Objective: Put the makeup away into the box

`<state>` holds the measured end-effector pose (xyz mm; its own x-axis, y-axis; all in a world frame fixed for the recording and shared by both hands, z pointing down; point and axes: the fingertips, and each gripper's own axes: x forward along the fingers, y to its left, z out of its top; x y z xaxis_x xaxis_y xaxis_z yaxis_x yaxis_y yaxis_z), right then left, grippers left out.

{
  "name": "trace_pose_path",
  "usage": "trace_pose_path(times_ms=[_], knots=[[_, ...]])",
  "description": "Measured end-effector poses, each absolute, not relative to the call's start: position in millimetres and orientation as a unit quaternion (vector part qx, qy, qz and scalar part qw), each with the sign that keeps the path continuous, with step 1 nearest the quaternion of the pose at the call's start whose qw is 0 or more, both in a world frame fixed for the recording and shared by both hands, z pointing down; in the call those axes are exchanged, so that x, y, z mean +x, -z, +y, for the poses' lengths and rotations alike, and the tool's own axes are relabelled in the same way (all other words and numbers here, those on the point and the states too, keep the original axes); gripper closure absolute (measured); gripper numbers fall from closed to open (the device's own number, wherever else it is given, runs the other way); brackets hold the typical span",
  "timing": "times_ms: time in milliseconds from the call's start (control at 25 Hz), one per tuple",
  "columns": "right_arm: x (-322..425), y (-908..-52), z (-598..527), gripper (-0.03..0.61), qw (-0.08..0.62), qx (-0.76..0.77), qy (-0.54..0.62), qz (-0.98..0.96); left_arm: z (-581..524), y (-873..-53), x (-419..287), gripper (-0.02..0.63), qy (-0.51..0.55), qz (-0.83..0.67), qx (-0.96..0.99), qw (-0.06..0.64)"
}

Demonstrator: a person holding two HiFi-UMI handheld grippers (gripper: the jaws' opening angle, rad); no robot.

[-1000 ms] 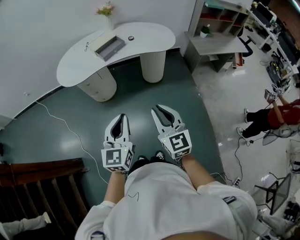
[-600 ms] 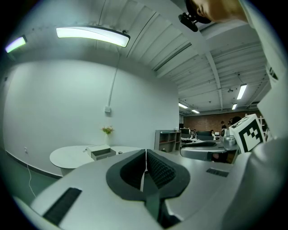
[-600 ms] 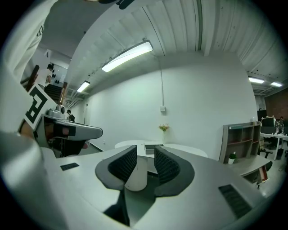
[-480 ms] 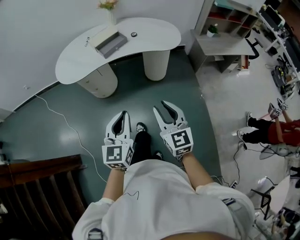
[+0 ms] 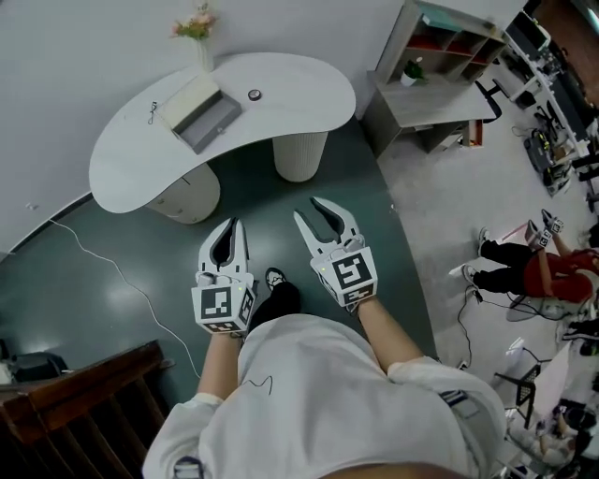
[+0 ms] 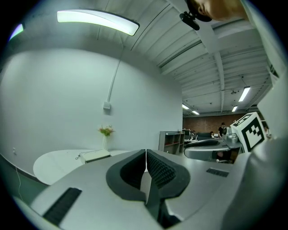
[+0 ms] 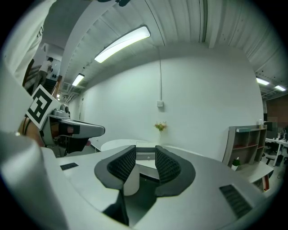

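facing the box (image 5: 199,112), by the far edge of the surface (image 5: 299,79), left of middle.
round makeup piece (image 5: 255,94) just right of it looks light, hard and slippery; pinch its sides. left gripper (image 5: 227,229) jaws clenched, empty; right gripper (image 5: 323,210) jaws opening, empty.

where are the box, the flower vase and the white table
box (image 5: 211,120), head view, its grey inside
flower vase (image 5: 205,56), head view, the vase body
white table (image 5: 290,84), head view, bare top

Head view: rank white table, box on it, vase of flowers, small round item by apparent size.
1. white table
2. box
3. vase of flowers
4. round item
The last three stand on that table, so nearness barely skews this.
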<state>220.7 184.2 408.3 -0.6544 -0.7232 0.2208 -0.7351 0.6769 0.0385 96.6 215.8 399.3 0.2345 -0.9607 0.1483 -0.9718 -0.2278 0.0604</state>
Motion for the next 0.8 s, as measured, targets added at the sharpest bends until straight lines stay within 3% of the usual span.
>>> trace_pose_path(times_ms=[280, 800], knots=[[176.1, -416.0, 101.3, 0.453, 0.127, 0.405, -0.029, -0.905, 132.4, -400.2, 49.5, 0.589, -0.037, -0.602, 0.795, 0.064], [132.5, -448.8, -2.7, 0.442, 0.161, 0.400, -0.050, -0.901, 47.9, -445.7, -2.3, 0.590, -0.061, -0.607, 0.784, 0.116]])
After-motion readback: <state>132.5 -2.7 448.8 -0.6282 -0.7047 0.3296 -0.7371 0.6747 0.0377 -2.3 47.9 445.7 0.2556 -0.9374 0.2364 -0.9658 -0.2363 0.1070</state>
